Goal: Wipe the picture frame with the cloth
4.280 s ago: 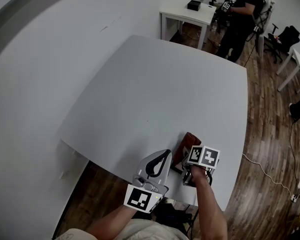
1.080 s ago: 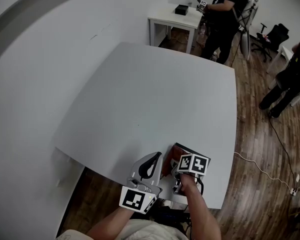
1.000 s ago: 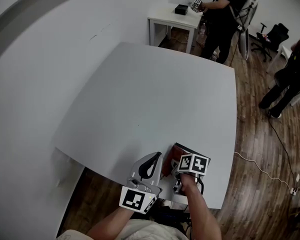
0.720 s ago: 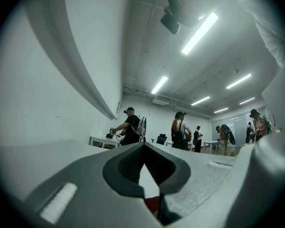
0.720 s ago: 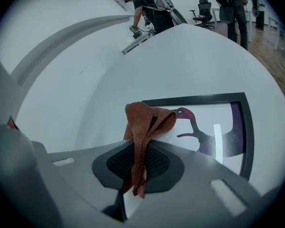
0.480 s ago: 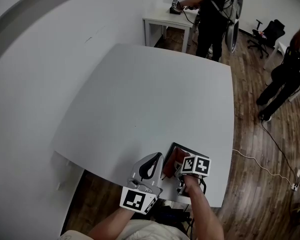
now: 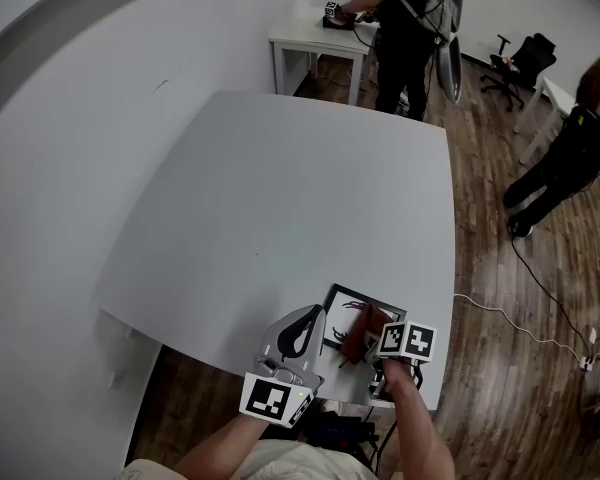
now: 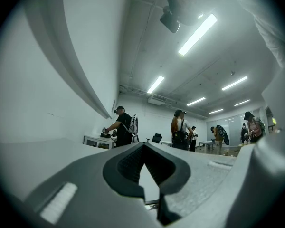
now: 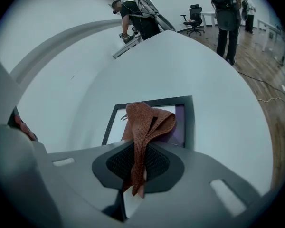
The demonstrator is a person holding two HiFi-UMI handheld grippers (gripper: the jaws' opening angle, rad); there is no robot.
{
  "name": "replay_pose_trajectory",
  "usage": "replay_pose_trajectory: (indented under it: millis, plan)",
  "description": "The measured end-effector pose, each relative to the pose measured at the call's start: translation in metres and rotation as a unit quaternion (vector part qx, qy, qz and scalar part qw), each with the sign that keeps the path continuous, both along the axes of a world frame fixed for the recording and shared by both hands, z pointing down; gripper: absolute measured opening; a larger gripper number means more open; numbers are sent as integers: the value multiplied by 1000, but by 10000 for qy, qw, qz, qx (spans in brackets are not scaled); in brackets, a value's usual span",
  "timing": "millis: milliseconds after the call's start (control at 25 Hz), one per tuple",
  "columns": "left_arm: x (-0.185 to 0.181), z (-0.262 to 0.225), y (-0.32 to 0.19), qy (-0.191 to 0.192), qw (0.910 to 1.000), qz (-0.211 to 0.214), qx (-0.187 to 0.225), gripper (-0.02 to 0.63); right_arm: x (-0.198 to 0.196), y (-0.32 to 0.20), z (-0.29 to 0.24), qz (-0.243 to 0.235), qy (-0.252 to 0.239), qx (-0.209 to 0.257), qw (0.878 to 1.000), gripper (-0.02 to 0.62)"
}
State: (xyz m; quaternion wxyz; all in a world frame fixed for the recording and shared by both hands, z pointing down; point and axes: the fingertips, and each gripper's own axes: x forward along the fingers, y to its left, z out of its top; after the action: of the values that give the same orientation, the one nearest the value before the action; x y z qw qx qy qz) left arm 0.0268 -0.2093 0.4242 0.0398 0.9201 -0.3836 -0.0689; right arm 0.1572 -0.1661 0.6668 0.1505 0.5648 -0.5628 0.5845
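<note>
A black picture frame (image 7: 337,312) with a white picture lies flat at the table's near edge. In the right gripper view the frame (image 9: 189,120) lies just ahead of the jaws. My right gripper (image 7: 378,338) is shut on a reddish-brown knitted cloth (image 7: 364,329). The cloth (image 9: 143,127) hangs from the jaws and drapes onto the frame's glass. My right gripper (image 9: 136,175) pinches its lower end. My left gripper (image 7: 306,320) hovers just left of the frame, tilted upward. Seen in its own view, the left gripper (image 8: 145,174) has its jaws together and holds nothing.
The white table (image 7: 290,198) stretches away from me, with a white wall to its left. A small white desk (image 7: 315,36) stands beyond it, where a person (image 7: 405,13) in black works. Another person (image 7: 570,138) is on the wooden floor at the right, near an office chair (image 7: 520,58).
My right gripper has drawn the cloth rightward and nearer across the frame, baring more of the frame's left side. The left gripper has hardly moved. The people at the back have shifted.
</note>
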Motion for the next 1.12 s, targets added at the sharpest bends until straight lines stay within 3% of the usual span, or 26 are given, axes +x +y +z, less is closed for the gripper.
replay_pose_trajectory:
  millis: [440, 1120]
  plan:
    - [16, 2, 8, 47, 9999, 148, -54, 0, 44, 33, -4, 188, 277, -63, 9994, 61]
    - [25, 4, 13, 60, 9998, 190, -78, 0, 55, 48, -4, 133, 484, -52, 9987, 61]
